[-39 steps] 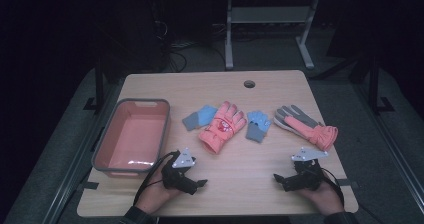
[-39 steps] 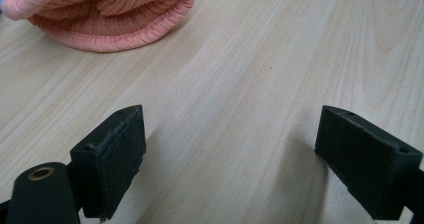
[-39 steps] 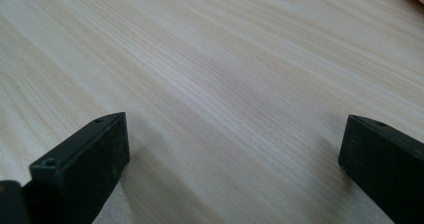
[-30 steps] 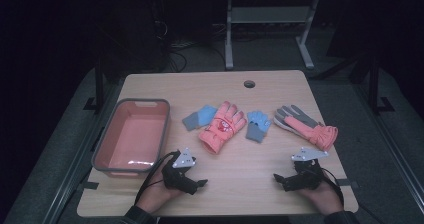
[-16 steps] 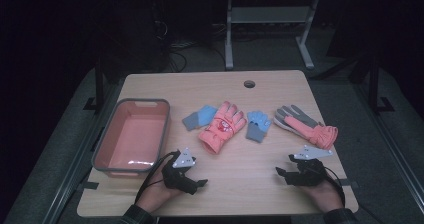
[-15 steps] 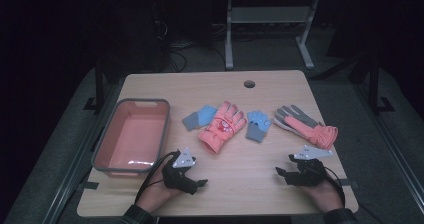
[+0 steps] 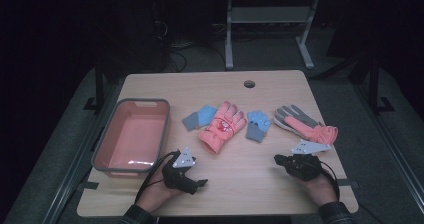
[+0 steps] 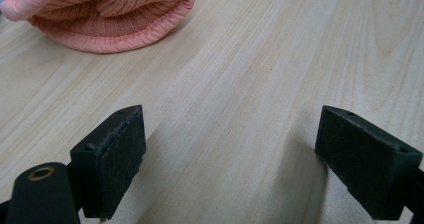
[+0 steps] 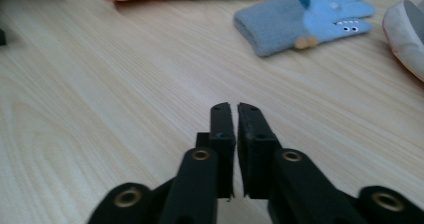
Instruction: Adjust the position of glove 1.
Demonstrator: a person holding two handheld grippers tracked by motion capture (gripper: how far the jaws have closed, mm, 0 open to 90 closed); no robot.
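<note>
While both of the person's hands rest on the near edge of the wooden table (image 7: pixel 260 184), each holds a black two-jaw gripper low over the wood. The left gripper (image 7: pixel 199 183) has its jaws spread wide with nothing between them, which its own view makes plain: bare wood grain runs between the two black pads (image 8: pixel 107 156), and just ahead lies the ribbed cuff of the pink glove (image 8: pixel 107 21). The right gripper (image 7: pixel 278 160) has just been closing; its own view shows the two jaws brought together with a thin slit left between them, holding nothing. That view also shows what the high view cannot: a small face stitched on the right blue glove (image 9: pixel 305 16), which lies flat ahead of the closed jaws, well apart from them. From above, the layout is clearer. The pink glove (image 7: pixel 221 126) lies in the middle of the table, fingers pointing away, with the left blue glove (image 7: pixel 199 117) touching its left side and the right blue glove (image 7: pixel 257 124) just beside its right. Further right, the grey and pink glove (image 7: pixel 305 125) lies slanted, near the right gripper's grey plate. A pink tub (image 7: pixel 131 136) with a grey rim sits at the table's left side. Nothing lies between either gripper and the gloves. Beyond the table stand a metal frame (image 7: pixel 267 26) and dark floor.
</note>
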